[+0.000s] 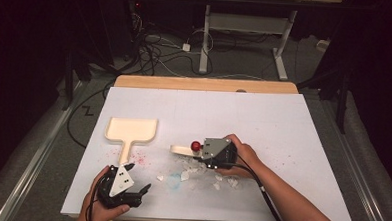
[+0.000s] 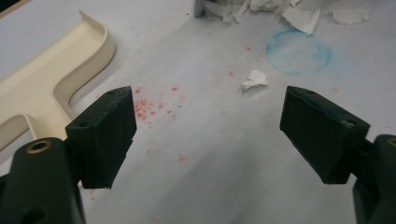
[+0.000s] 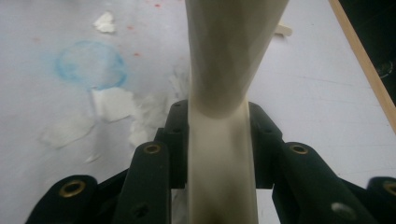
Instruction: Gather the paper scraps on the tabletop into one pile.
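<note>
A cream dustpan [image 1: 131, 129] lies flat at the table's left, its handle pointing toward the person. My left gripper [image 1: 138, 177] hovers just below that handle's end, open, nothing between its jaws; in the left gripper view [image 2: 208, 126] the dustpan [image 2: 46, 79] lies to the left of the jaws. My right gripper [image 1: 198, 151] is shut on a cream brush handle [image 1: 181, 150] that sticks out to the left; the handle [image 3: 224, 70] runs straight up between the jaws in the right gripper view. Torn white paper scraps [image 1: 191, 170] lie under and beside the right gripper.
A faint blue ring stain [image 1: 173, 182] marks the white table cover between the grippers. Red specks [image 1: 142, 159] are scattered near the dustpan handle. One paper scrap [image 2: 254, 79] lies apart from the pile. A small red ball [image 1: 196, 146] sits by the right gripper's front.
</note>
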`<state>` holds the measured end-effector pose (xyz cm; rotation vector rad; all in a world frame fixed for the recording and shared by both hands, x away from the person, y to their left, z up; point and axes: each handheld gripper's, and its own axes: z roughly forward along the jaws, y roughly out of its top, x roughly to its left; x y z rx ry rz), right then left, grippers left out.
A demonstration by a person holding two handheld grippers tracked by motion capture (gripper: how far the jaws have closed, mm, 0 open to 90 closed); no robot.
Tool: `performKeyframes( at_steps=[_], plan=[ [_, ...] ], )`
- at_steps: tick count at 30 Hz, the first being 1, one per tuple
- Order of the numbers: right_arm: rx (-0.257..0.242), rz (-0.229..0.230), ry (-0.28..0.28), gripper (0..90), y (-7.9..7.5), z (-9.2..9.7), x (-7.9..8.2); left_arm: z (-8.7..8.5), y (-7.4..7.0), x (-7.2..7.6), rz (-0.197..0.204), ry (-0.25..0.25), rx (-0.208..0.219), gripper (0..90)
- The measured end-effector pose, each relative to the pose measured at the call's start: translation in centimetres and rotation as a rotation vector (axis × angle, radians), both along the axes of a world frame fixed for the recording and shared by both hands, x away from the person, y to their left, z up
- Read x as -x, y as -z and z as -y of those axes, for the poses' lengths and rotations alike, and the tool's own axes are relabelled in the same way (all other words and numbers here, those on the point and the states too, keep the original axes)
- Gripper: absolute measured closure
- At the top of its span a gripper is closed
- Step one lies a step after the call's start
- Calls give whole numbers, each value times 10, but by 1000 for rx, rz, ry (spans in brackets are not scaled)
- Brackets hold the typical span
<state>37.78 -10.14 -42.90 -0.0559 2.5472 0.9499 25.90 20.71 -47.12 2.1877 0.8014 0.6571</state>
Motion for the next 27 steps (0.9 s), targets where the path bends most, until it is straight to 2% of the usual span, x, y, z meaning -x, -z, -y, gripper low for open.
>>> performKeyframes(
  at_steps=[1,2,5,7,8,9,10,14,16,17,18,19,20,24,25,26,27],
  plan=[
    [-2,-3,-12,677,-1,4,4,0,1,0,-12,-4,3,179],
    [-6,-12,-28,677,-4,10,9,0,1,0,-3,1,0,179],
    [-20,-7,-26,678,-6,16,14,1,1,0,-3,4,-3,179],
    [-33,18,-8,678,-9,21,16,2,1,0,-17,3,0,179],
    [-66,26,13,678,-14,27,16,2,1,0,-17,4,-2,179],
    [-66,26,13,678,-14,27,16,2,1,-1,-6,8,-7,179],
    [-93,34,33,678,-20,31,14,2,1,-1,-5,8,-9,179],
    [-112,62,69,678,-28,33,13,2,0,-1,-13,-3,8,179],
    [-143,58,91,678,-35,35,13,1,-1,-1,3,-3,10,179],
    [-171,50,98,678,-39,36,13,0,-2,-1,-4,-10,17,179],
    [-181,49,101,678,-41,36,14,-2,-3,-1,13,-12,14,179],
    [-201,65,127,678,-45,35,18,-3,-5,0,22,-18,21,179],
    [-214,54,141,678,-48,34,20,-5,-6,0,27,-24,27,177],
    [-249,-17,154,678,-61,26,33,-20,-13,4,52,-19,119,173],
    [-264,-46,152,678,-63,24,35,-24,-14,4,63,-23,120,170],
    [-299,-101,152,678,-65,19,39,-27,-15,4,71,-34,122,163],
    [-313,-141,143,678,-65,15,42,-29,-16,4,76,-46,126,162]
  ],
)
